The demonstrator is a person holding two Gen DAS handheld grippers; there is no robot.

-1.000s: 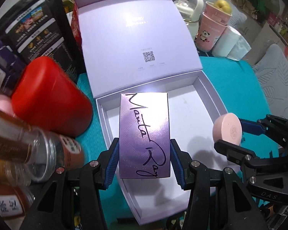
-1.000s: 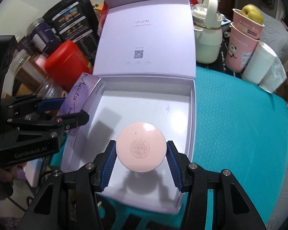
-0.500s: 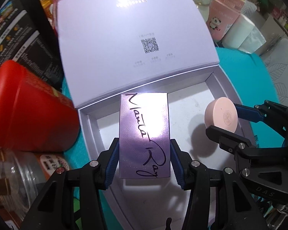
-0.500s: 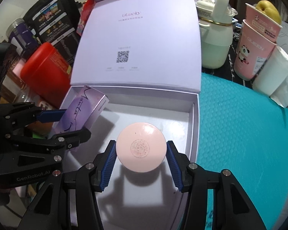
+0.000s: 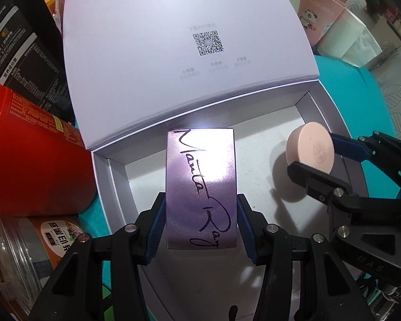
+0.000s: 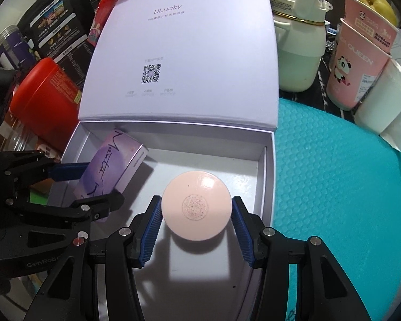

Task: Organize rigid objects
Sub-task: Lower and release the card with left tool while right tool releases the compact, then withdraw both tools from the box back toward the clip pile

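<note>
The left gripper (image 5: 200, 230) holds a purple box (image 5: 201, 187); the right gripper (image 6: 197, 230) beside it holds a pink round case (image 6: 197, 208), both over the open white box (image 6: 267, 165).

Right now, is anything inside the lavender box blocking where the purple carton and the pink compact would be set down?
Nothing visible does: the lavender box floor is bare beneath the purple carton and pink compact.

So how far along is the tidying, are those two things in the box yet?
Done: the lilac box lies open with its lid up. In hand: the left claw grips the purple carton, and the right claw grips the pink disc, both inside the box's opening. Left: neither looks set down yet; both need releasing onto the floor of the box, which holds nothing else.
</note>
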